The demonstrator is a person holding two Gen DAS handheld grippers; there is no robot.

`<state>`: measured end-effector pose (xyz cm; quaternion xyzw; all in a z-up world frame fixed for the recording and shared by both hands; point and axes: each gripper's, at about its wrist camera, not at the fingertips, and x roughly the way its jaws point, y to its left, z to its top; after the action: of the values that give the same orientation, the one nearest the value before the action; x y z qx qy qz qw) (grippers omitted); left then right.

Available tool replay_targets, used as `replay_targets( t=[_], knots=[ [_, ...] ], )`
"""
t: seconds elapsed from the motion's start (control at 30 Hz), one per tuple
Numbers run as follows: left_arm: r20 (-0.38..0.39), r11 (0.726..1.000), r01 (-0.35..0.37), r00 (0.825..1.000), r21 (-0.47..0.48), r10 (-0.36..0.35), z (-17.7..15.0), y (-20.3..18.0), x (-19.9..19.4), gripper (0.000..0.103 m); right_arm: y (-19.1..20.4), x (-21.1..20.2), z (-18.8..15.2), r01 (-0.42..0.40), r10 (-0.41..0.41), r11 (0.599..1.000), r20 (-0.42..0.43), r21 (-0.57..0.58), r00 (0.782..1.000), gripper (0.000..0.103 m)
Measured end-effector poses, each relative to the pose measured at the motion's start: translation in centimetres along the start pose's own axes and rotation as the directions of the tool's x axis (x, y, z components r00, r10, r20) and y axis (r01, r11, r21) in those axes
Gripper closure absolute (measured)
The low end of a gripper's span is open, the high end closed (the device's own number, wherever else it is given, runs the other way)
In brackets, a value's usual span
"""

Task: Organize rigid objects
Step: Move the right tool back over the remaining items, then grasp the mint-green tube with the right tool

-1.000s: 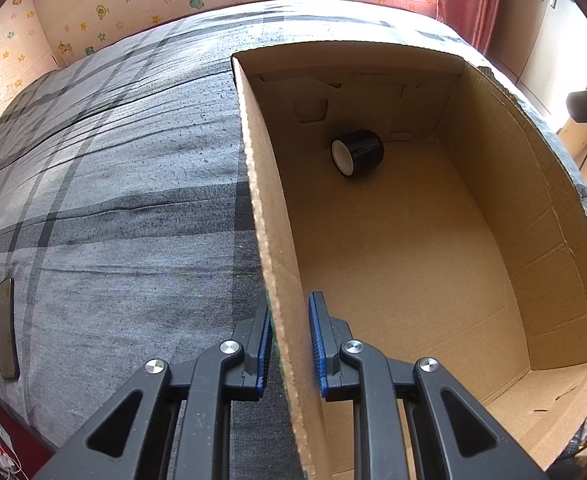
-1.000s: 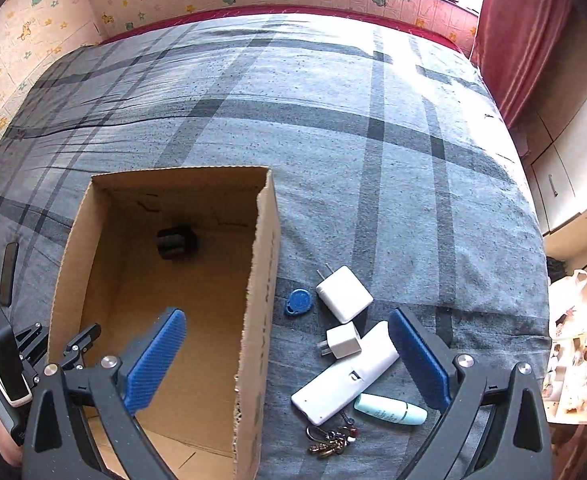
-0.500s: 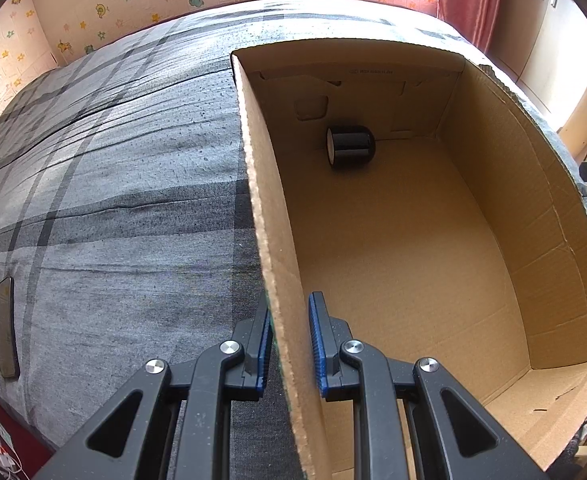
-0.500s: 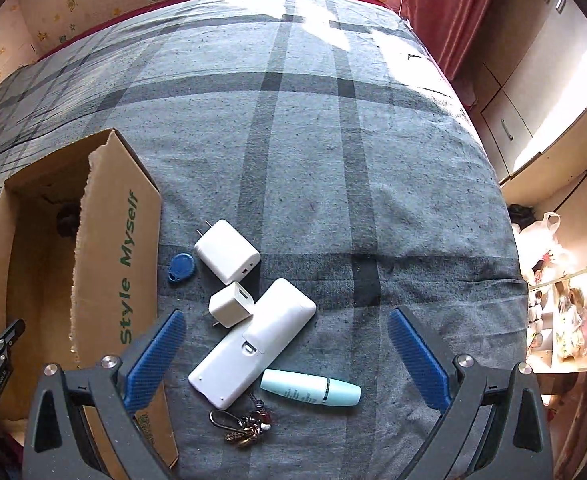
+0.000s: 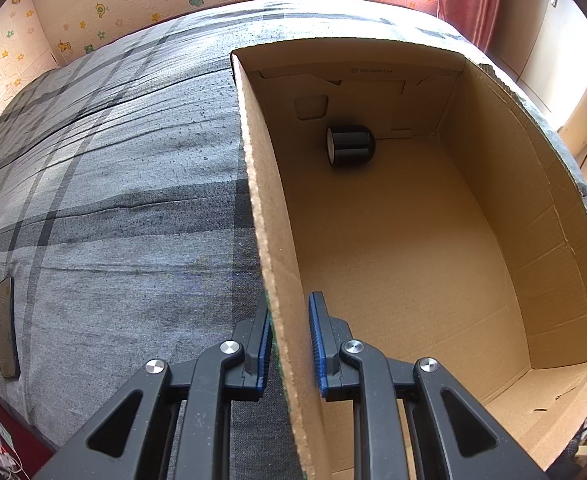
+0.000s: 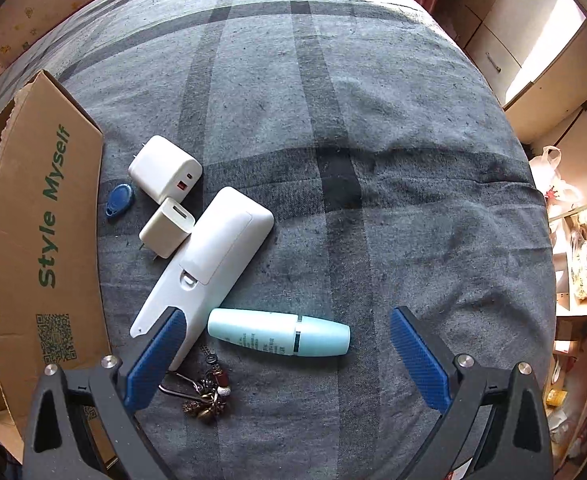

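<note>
**A:** So what's going on at the bed right now?

**B:** Left tongs are clamped narrow on the near wall of the box, just pinning it. One black roll lies inside at the far end, about 12 o'clock from those tongs. Nothing else in there that I can see.

**A:** And the right one?

**B:** Right tongs are spread wide, nothing in them, pointing down over the pile on the blanket. The box sits off at 9 o'clock from them.

**A:** Which piece is it lined up for?

**B:** My guess is the tube, the pale blue one. It lies right in the gap between the two pads, a touch toward the left pad. Catch: its long axis runs 9 to 3, same line as the jaws open along. Closing like this would squeeze it end to end, so I'd expect a wrist roll first.

**A:** Other stuff close by?

**B:** Remote runs from 7 up to 1, its low end tucked behind the left pad. Keys sit at 7 o'clock, just below the tube. Two chargers and a blue fob are up around 10 to 11. Right hand is clearly the nearer one for all of it.
</note>
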<state>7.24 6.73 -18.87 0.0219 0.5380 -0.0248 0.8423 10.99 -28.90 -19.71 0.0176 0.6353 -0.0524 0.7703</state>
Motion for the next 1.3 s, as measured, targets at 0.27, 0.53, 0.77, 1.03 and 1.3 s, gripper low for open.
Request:
replay_targets(
  t=[0.27, 0.53, 0.77, 1.03, 1.3],
  knots=[
    [0.0, 1.0, 0.0, 1.0, 0.001, 0.0, 0.0, 0.0, 0.0, 0.084, -1.0, 2.2, -1.1, -0.008, 0.009, 0.999, -0.043, 0.043, 0.999, 0.0],
    [-0.002, 1.0, -0.003, 1.0, 0.004, 0.003, -0.1, 0.0, 0.1, 0.084, -1.3, 2.8, -1.2, -0.052, 0.056, 0.996, -0.05, 0.073, 0.997, 0.0],
    [-0.003, 1.0, -0.004, 1.0, 0.004, 0.004, -0.1, 0.0, 0.1, 0.084, -1.3, 3.8, -0.8, -0.044, 0.049, 0.996, -0.064, 0.075, 0.997, 0.0],
    [-0.004, 1.0, -0.004, 1.0, 0.004, 0.004, -0.1, -0.1, 0.1, 0.084, -1.2, 3.7, -0.6, -0.032, 0.036, 0.996, -0.046, 0.08, 0.998, 0.012],
    [-0.004, 1.0, -0.004, 1.0, 0.004, 0.004, 0.0, -0.1, 0.1, 0.084, -1.1, 2.1, -0.6, -0.043, 0.045, 0.997, -0.022, 0.068, 0.999, 0.012]
  ],
)
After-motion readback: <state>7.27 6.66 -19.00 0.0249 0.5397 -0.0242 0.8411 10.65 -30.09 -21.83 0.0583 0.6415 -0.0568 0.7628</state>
